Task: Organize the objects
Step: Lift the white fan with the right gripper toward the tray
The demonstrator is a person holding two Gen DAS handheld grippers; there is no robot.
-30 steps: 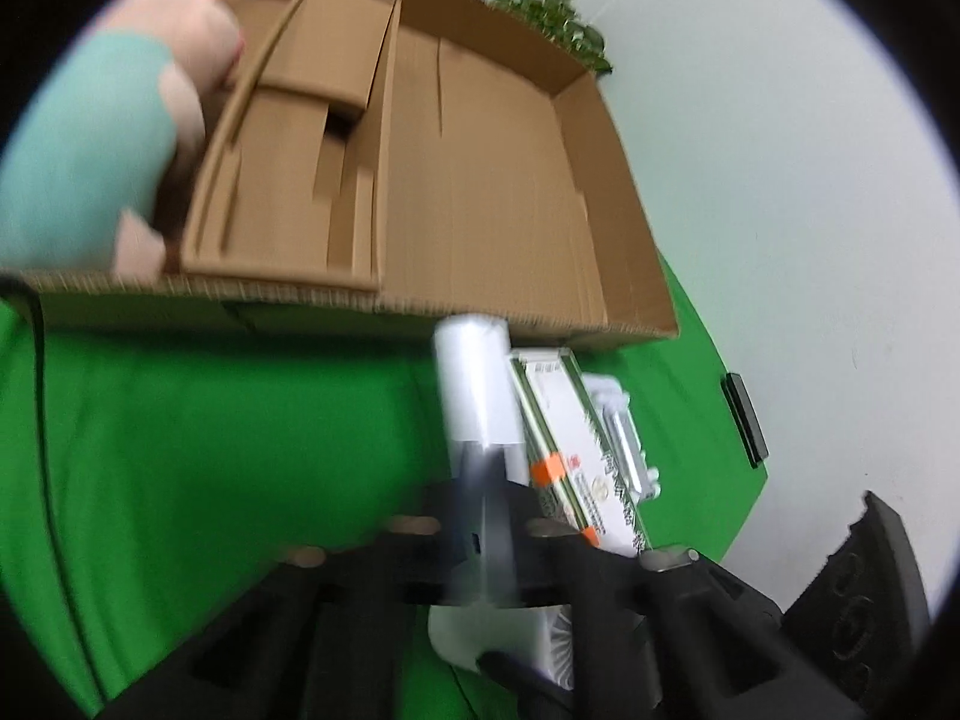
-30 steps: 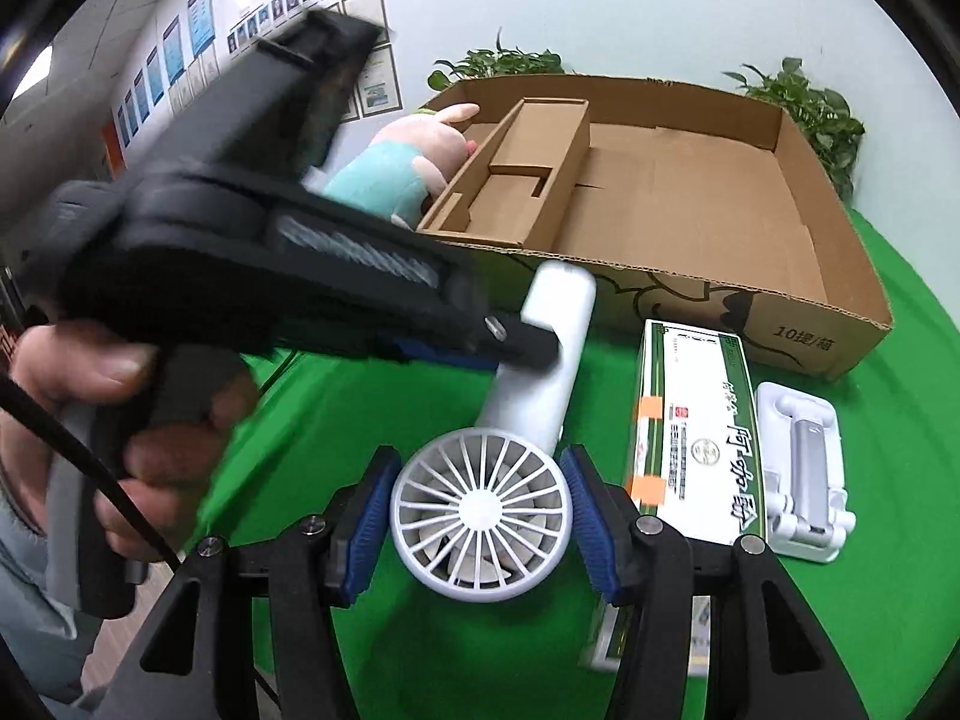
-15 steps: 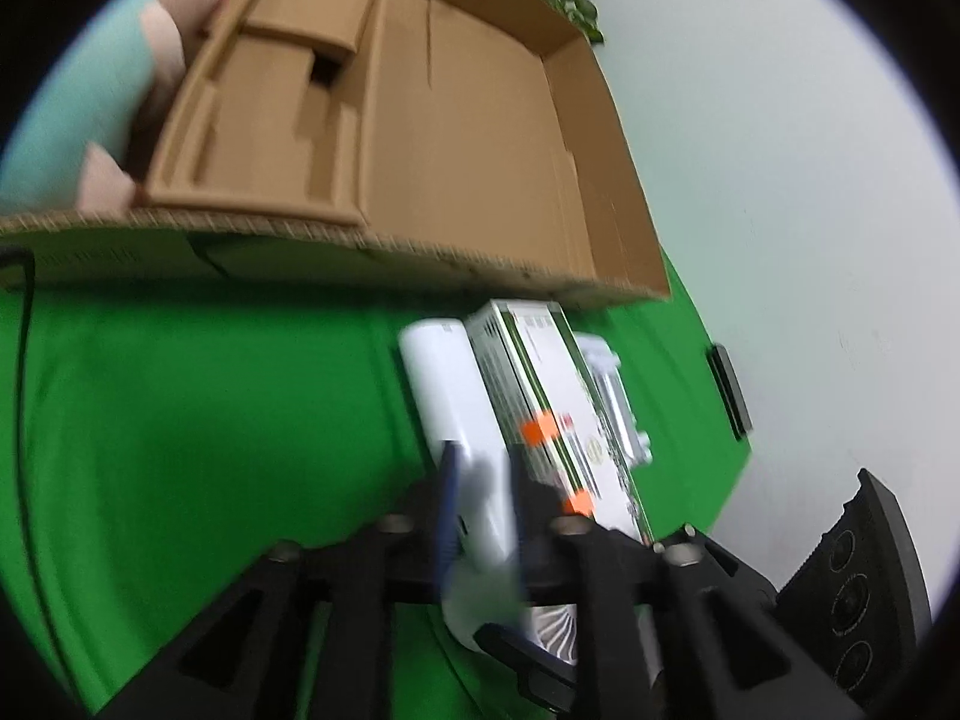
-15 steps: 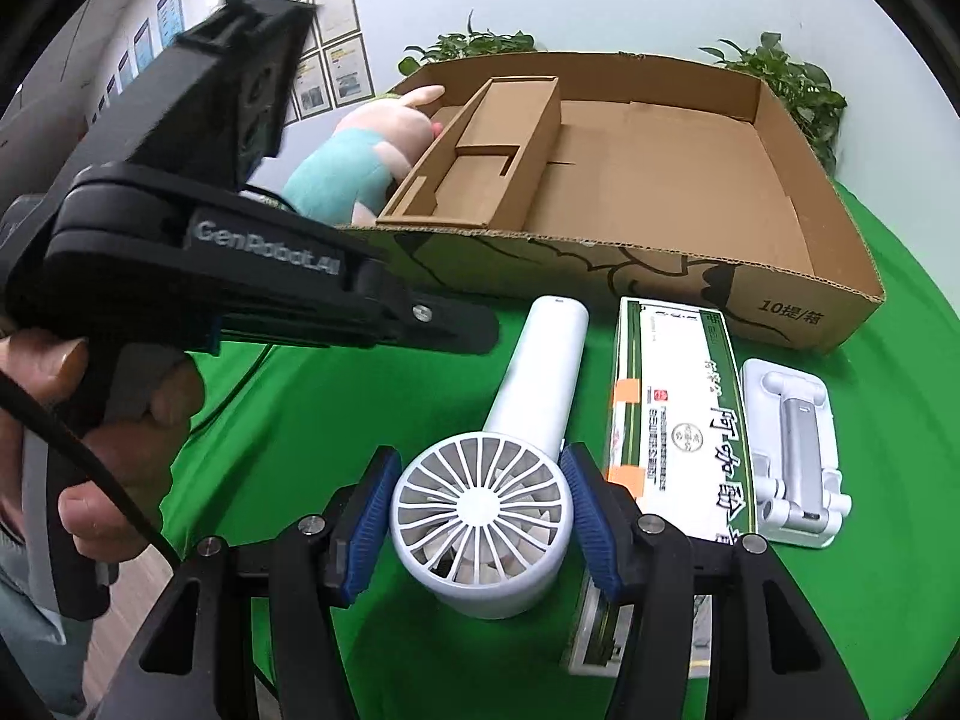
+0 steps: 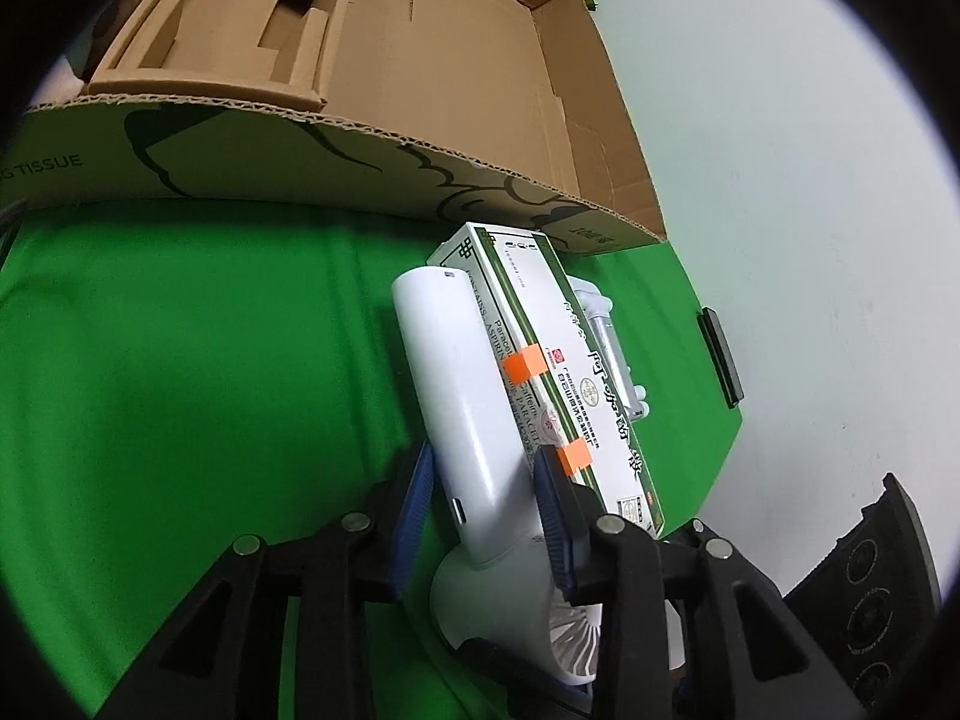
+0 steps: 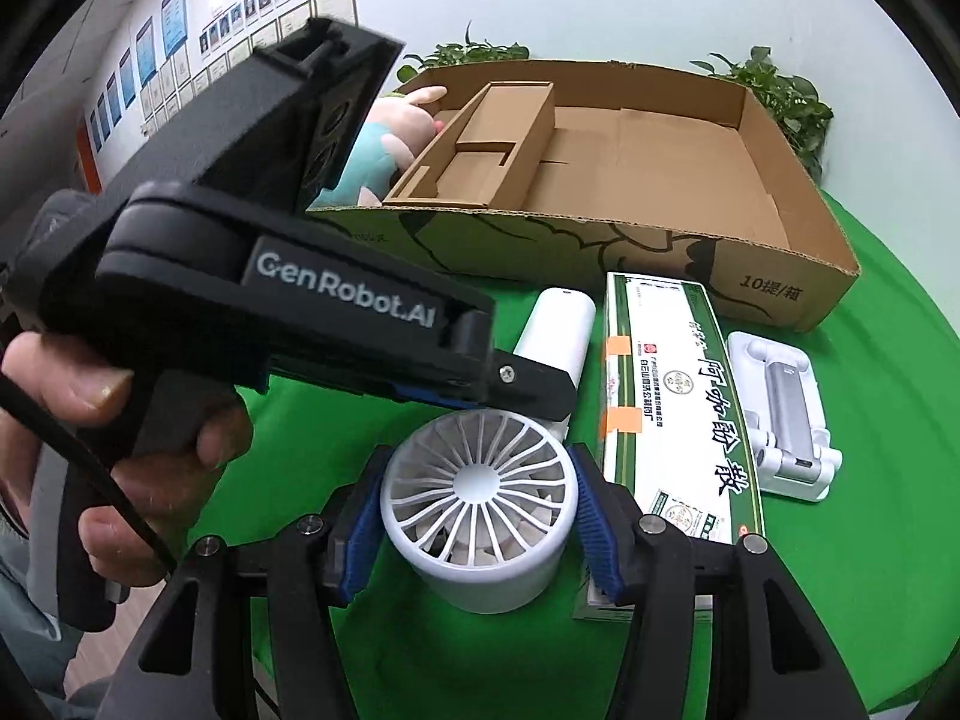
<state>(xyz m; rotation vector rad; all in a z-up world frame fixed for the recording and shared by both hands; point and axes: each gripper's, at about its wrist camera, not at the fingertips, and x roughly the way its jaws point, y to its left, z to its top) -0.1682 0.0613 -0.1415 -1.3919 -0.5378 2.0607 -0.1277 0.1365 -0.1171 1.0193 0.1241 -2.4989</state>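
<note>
right gripper [image 6: 477,519]: clamped on fan [image 6: 480,498] head, pads on both sides
left gripper [image 5: 483,516]: jaws just opened; blue pads astride fan handle [image 5: 456,384], contact unclear
fan: lying on green cloth [image 5: 180,360], handle pointing away toward box
carton [image 6: 666,402]: just right of fan, touching handle, crowds left gripper's right finger
tray [image 6: 780,414]: right of carton
box [image 6: 600,180]: ahead of both grippers, open, insert at left
plush [image 6: 384,144]: at box's far left
hand [image 6: 120,420]: holds left gripper

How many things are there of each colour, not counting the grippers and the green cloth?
White: 3, the fan, the long medicine box and the small tray.
Brown: 1, the cardboard box.
Teal and pink: 1, the plush toy.
Total: 5.
</note>
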